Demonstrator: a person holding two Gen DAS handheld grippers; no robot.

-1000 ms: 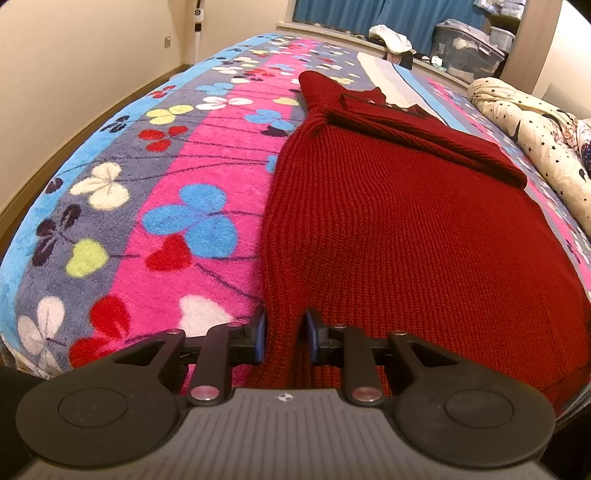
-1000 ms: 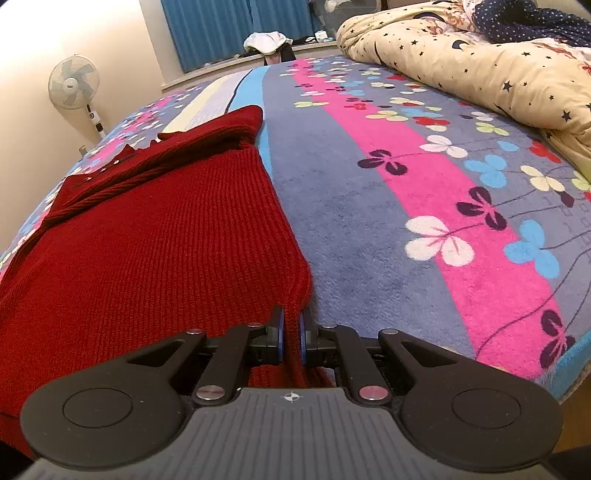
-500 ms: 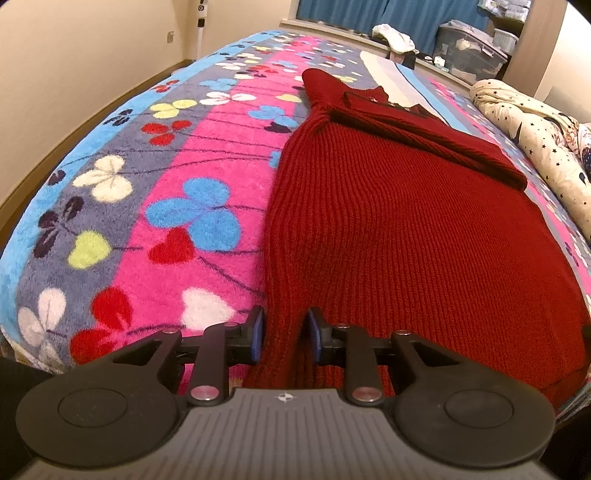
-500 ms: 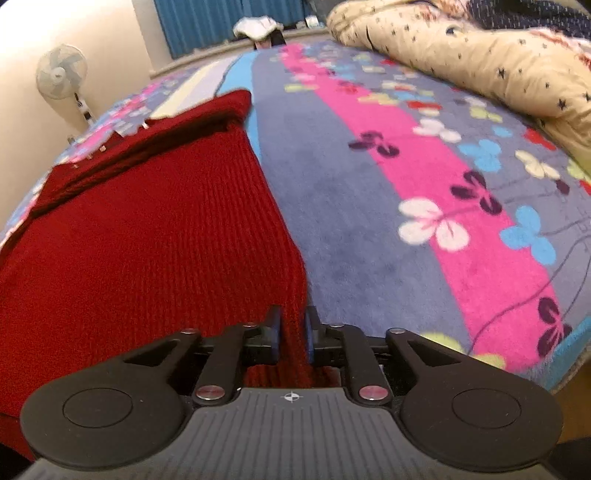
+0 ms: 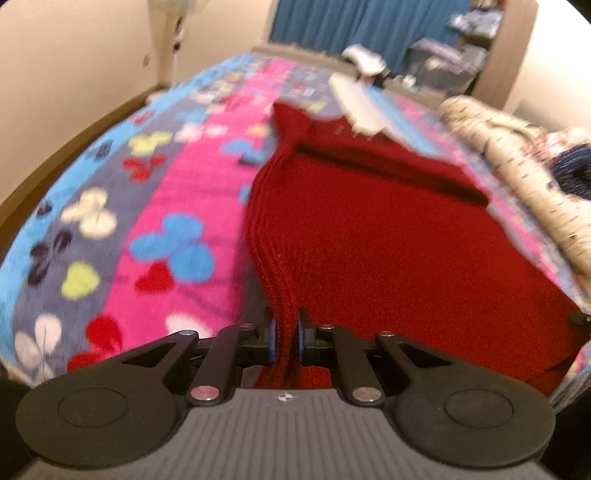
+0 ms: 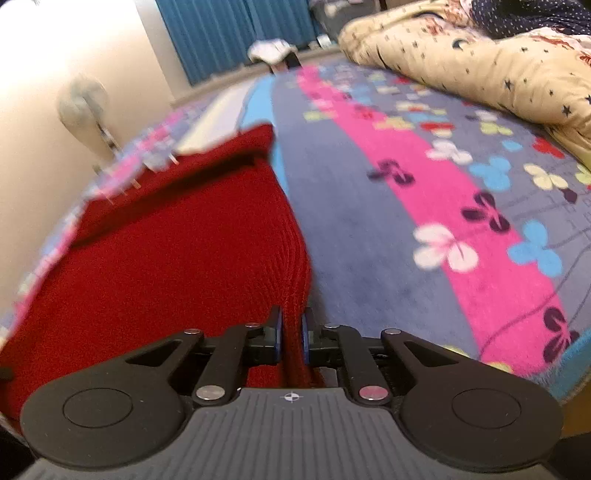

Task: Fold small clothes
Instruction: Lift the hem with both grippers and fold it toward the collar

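Note:
A red knitted sweater [image 5: 369,240] lies flat on the flowered bedspread [image 5: 166,240], its sleeves folded across the far end. My left gripper [image 5: 285,325] is at the near left corner of the hem, jaws closing tight on a bunched ridge of knit that rises off the bed. In the right wrist view the sweater [image 6: 177,258] fills the left half. My right gripper [image 6: 291,325] has its jaws closing on the near right corner, and the pads pinch the raised edge.
A cream star-print duvet [image 6: 480,66] is heaped along the right side of the bed. A standing fan [image 6: 83,107] is by the wall at the left. Blue curtains [image 5: 351,26] and storage boxes [image 5: 443,66] lie beyond the far end.
Both grippers have narrowed onto the hem corners and risen, so the near edge now lifts off the bedspread in two ridges. Both views tilt up and blur.

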